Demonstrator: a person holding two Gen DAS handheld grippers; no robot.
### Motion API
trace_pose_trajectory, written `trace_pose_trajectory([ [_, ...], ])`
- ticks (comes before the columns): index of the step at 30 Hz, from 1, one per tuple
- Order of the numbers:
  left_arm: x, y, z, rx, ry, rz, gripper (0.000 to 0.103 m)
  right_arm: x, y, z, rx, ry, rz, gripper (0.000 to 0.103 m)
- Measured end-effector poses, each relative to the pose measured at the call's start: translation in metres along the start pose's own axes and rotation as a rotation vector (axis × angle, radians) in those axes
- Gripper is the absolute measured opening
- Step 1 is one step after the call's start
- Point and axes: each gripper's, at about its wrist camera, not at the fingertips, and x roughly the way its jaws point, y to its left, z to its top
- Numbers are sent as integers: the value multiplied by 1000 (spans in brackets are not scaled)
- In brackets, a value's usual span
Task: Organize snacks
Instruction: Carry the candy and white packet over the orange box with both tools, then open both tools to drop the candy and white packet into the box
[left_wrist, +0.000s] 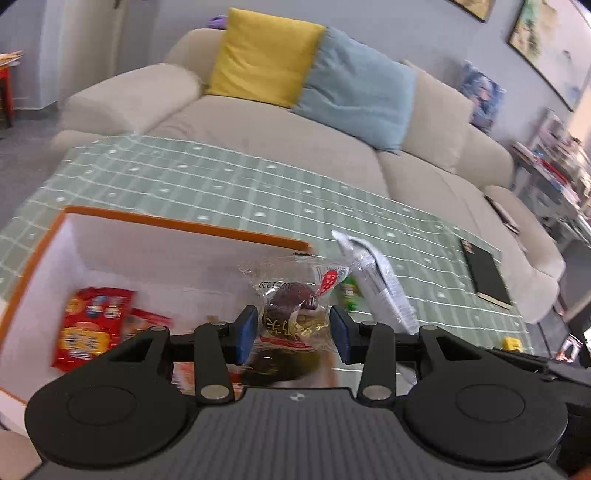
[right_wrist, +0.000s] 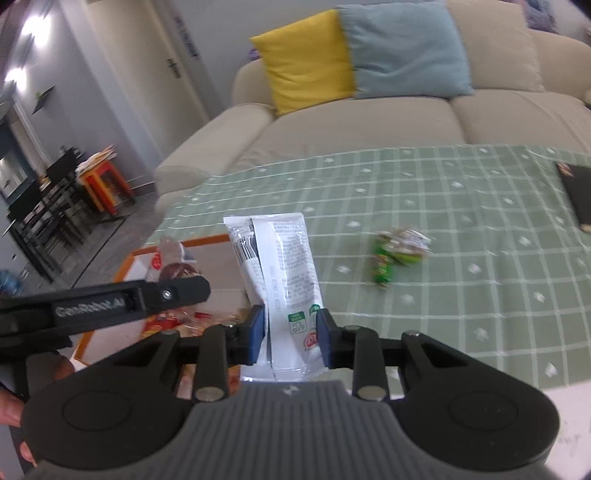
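My left gripper (left_wrist: 293, 334) is shut on a clear-wrapped brown snack (left_wrist: 291, 306), held up over a white box with an orange rim (left_wrist: 184, 223). Red snack packets (left_wrist: 92, 325) lie inside the box. My right gripper (right_wrist: 291, 336) is shut on an upright white packet (right_wrist: 280, 266), just right of the box; the same white packet (left_wrist: 380, 284) shows in the left wrist view. The right wrist view catches the left gripper's black finger (right_wrist: 129, 302) and its brown snack (right_wrist: 173, 269) over the box rim (right_wrist: 199, 242). Green-wrapped snacks (right_wrist: 399, 251) lie on the green checked tablecloth (right_wrist: 461, 295).
A black notebook (right_wrist: 576, 192) lies at the table's far right. A small yellow item (left_wrist: 511, 343) sits near the table's right edge. Behind the table stands a beige sofa (left_wrist: 258, 122) with yellow and blue cushions. Dark chairs and a red stool (right_wrist: 99, 181) stand at the left.
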Motion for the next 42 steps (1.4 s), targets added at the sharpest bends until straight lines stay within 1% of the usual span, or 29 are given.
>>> trace_pose_trajectory([
  [4,-1,26,8,-26,-6,54,48,21,22,10,-40,22,32,28],
  [9,4,58,15,-59,16,104,48,48,50,17,-87,56,49,28],
  [13,14,77,17,-89,48,142,48,72,66,21,-136,88,45,28],
  [18,34,96,17,-99,117,200,48,99,80,20,-209,127,17,28],
  [22,48,105,14,-90,164,243,48,119,85,18,-268,156,-16,28],
  [32,77,111,8,-53,249,287,48,156,88,4,-347,242,-68,29],
  [35,85,114,5,-43,276,310,48,160,91,0,-391,248,-81,30],
  [39,90,117,3,-43,299,322,48,163,93,-1,-415,249,-86,35],
  [42,89,118,2,-41,300,333,50,161,96,-3,-448,235,-97,39],
])
